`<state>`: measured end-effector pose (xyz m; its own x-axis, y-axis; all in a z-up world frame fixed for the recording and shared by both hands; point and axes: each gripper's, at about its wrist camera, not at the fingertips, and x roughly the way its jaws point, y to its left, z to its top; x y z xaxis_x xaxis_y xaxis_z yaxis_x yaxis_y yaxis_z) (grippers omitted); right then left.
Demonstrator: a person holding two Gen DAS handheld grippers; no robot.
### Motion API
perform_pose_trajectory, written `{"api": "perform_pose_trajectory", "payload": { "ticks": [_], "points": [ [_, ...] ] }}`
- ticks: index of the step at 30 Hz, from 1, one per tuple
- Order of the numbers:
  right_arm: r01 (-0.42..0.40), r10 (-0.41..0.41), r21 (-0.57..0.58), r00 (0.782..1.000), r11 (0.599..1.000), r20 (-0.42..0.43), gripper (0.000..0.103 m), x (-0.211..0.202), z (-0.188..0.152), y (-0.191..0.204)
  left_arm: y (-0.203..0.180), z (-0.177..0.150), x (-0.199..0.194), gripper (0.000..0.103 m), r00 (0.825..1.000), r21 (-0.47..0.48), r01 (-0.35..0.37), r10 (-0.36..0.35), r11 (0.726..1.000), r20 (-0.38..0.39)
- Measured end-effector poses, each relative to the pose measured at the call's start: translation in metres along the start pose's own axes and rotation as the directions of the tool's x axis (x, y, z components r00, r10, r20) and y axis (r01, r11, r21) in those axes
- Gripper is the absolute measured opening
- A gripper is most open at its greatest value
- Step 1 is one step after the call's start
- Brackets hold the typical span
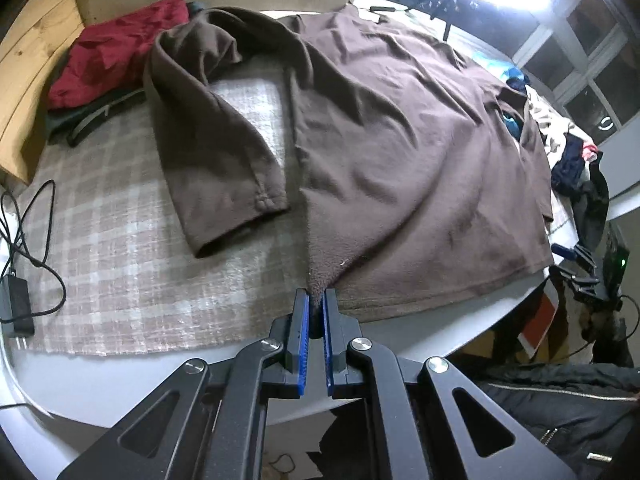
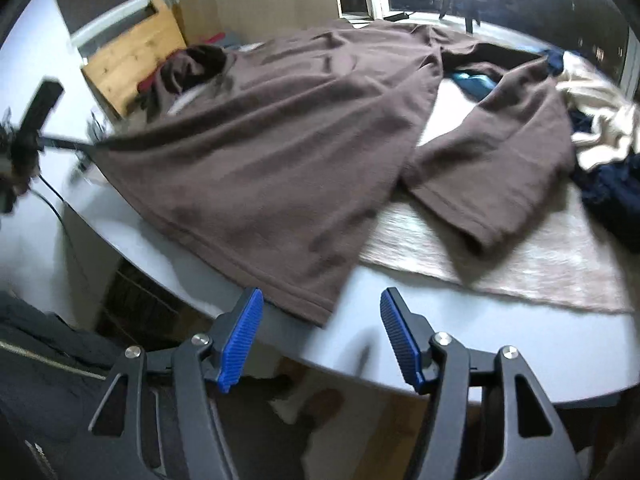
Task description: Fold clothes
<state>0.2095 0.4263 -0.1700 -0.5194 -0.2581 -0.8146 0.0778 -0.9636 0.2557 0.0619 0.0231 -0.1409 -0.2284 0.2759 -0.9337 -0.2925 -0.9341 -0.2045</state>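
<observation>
Left gripper (image 1: 316,300) is pinching the near hem corner of the brown top (image 1: 400,140), a small peak of fleece drawn up between its blue pads (image 1: 305,320), which stand nearly together. Right gripper (image 2: 320,320) is spread, its pads (image 2: 240,340) clear of the cloth, with the top's other near corner lying on the bench (image 2: 440,340) just beyond and between the fingertips. That top lies spread flat across a checked cloth (image 1: 120,240) on the white bench, collar at the far side, its near hem reaching over the bench edge. In the left wrist view one sleeve (image 1: 216,168) lies bent on the left, cuff toward the near side. A red garment (image 1: 120,52) sits on dark clothes at the far left, by a wooden panel (image 1: 32,80). Pale and navy clothes (image 2: 600,140) are heaped at the right. A black cable (image 1: 36,240) and adapter lie on the left edge of the bench.
</observation>
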Motion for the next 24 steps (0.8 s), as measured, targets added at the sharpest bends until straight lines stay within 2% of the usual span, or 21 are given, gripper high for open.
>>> {"api": "perform_pose_trajectory", "payload": {
  "ticks": [1,2,4,5,9,12,16,18,21,22,24],
  "points": [
    [-0.009,0.009,0.023,1.0,1.0,-0.002,0.046,0.003,0.001,-0.003,-0.002,-0.001,0.001,0.005,1.0,0.002,0.002,-0.002,1.0,-0.003],
    [-0.017,0.017,0.046,1.0,0.999,-0.004,0.032,0.006,0.002,-0.006,-0.002,-0.002,0.001,0.005,1.0,0.002,0.002,-0.002,1.0,-0.005],
    [-0.026,0.026,0.065,1.0,0.998,-0.002,0.019,0.009,0.005,-0.01,-0.003,-0.003,0.002,0.005,1.0,0.003,0.002,-0.002,1.0,-0.01],
    [-0.031,0.031,0.068,1.0,0.997,0.0,0.006,0.009,0.007,-0.011,-0.004,-0.004,0.002,0.005,1.0,0.003,0.003,-0.003,1.0,-0.012],
    [-0.046,0.045,0.039,0.999,0.998,0.024,0.005,-0.009,0.021,-0.006,-0.011,-0.002,0.002,0.005,1.0,0.024,0.01,-0.009,1.0,-0.015],
    [-0.033,0.032,0.007,0.995,0.999,0.096,0.005,-0.059,0.043,-0.002,-0.025,0.002,-0.017,0.005,0.998,0.05,0.047,-0.048,0.998,0.028],
    [0.022,-0.022,0.006,0.979,1.0,0.201,0.005,-0.123,0.065,-0.004,-0.045,-0.007,-0.047,0.005,0.991,0.083,0.084,-0.092,0.993,0.098],
    [0.036,-0.042,0.035,0.98,0.999,0.193,0.005,-0.124,0.064,-0.009,-0.049,-0.015,-0.039,0.005,0.99,0.082,0.105,-0.112,0.991,0.081],
    [0.051,-0.058,0.071,0.992,0.996,0.112,0.005,-0.096,0.06,-0.017,-0.037,-0.019,-0.003,0.005,0.993,0.028,0.12,-0.12,0.992,0.001],
    [0.032,-0.041,0.073,0.992,0.997,0.121,0.005,-0.094,0.065,-0.018,-0.033,-0.015,0.003,0.005,0.992,0.012,0.123,-0.123,0.992,-0.006],
    [0.008,-0.017,0.06,0.989,0.998,0.146,0.005,-0.096,0.081,-0.015,-0.029,0.002,-0.005,0.005,0.992,0.017,0.121,-0.122,0.992,0.028]
  ]
}}
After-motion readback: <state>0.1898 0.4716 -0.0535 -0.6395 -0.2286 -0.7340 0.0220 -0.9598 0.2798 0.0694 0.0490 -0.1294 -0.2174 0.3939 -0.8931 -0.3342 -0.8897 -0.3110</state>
